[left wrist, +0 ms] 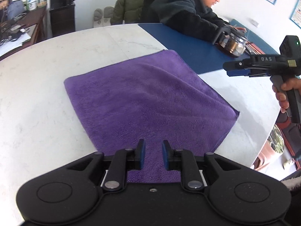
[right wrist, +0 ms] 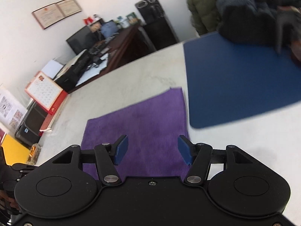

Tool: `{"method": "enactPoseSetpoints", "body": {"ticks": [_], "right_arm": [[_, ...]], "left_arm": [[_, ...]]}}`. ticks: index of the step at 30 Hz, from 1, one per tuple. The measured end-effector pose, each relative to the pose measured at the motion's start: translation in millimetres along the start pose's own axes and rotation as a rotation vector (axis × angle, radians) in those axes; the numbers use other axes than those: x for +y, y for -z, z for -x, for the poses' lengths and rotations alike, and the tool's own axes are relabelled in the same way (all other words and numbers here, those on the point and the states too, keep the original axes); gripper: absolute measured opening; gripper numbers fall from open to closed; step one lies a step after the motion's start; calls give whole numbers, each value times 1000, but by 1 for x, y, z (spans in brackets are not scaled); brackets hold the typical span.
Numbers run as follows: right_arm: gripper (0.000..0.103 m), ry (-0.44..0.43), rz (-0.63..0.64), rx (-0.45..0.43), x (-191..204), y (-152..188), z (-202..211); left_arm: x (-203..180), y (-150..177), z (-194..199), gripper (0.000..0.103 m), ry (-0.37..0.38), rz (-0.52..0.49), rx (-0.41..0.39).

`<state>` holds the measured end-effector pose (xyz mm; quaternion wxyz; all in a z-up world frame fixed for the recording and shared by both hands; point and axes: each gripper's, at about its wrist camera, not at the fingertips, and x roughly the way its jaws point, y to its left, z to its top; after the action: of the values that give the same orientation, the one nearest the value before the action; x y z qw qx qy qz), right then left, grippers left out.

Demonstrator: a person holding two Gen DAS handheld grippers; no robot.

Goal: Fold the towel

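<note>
A purple towel (left wrist: 146, 98) lies flat on the white table (left wrist: 37, 98); it also shows in the right wrist view (right wrist: 148, 124). My left gripper (left wrist: 153, 154) hovers over the towel's near edge, jaws open a little, holding nothing. My right gripper (right wrist: 153, 149) is wide open and empty above the towel's near part. From the left wrist view the right gripper (left wrist: 231, 67) is seen in the air to the right of the towel, held by a hand.
A blue mat (left wrist: 188, 45) lies just beyond the towel's far right side, also in the right wrist view (right wrist: 239, 79). A seated man (left wrist: 190, 7) leans on it with a glass jar (left wrist: 233, 45). The table's right edge (left wrist: 270, 131) curves close by.
</note>
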<state>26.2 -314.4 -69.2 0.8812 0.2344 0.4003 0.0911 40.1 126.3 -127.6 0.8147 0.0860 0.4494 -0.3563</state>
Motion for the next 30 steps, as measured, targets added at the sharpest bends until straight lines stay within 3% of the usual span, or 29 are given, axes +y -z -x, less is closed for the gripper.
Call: {"method": "enactPoseSetpoints", "body": {"ticks": [3,7,12,16,24,30], "right_arm": [[57,16,4,-9,9,-3,-2],[57,42,98,-6,19,-32,-21],[57,111,214,68,12,-81,-88],[57,104,228,125,-4,-105,-135],[53,42,257,184,-14,-111,-169],[43,15,278,204,-9,-109,-171]], "left_arm": [[-2,-2,-8,17,-5,-31,22],[0,-9,-18,17,-8,-31,31],[-2,-17,-26,17,-72,-34,68],[-5,-22,-36,17,-99,-32,97],[-7,-38,-60,17,-159,-58,107],[-4,-51,-76,17,-213,-60,125]]}}
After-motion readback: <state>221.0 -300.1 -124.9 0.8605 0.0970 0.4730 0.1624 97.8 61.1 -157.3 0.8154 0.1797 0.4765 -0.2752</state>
